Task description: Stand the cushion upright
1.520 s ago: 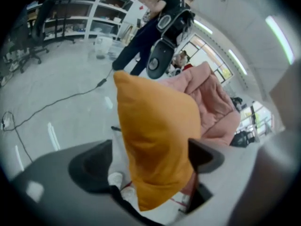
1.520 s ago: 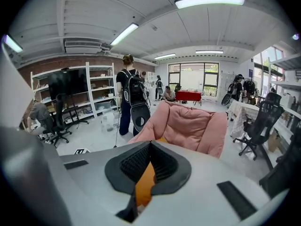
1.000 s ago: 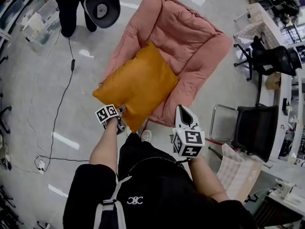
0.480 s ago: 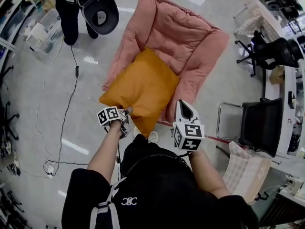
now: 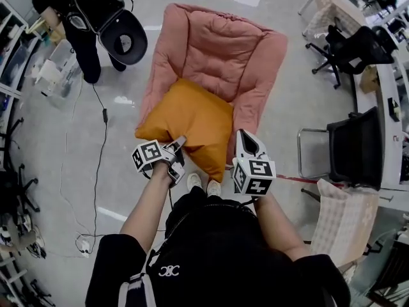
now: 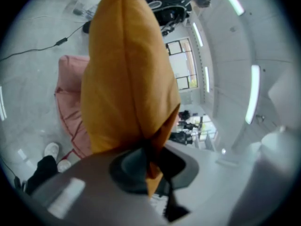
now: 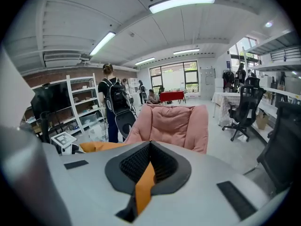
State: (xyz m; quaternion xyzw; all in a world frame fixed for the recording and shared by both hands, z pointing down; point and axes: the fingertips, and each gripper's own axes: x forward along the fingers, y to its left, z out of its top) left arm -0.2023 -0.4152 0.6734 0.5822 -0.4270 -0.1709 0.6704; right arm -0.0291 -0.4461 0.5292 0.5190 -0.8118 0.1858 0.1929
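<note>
- Now the pink chair [image 5: 217,50] carries more of the load than a second ago. Far less of the orange cushion [image 5: 192,123] hangs out past the seat's front edge.
- The cushion is still on the seat, but its near left corner has come up off the front edge. In the left gripper view it rears edge-on from the jaws. I judge the raising begun, with the tip back against the backrest still to do.
- The left gripper [image 5: 180,144] has risen with that corner. Its jaws are closing, and the fabric is pinched between the pads.
- The right gripper [image 5: 245,136] has barely moved and sits by the seat's front right edge, just beside the cushion. Its jaws meet, and an orange sliver shows in the slit, though I cannot tell whether that is cushion fabric.
</note>
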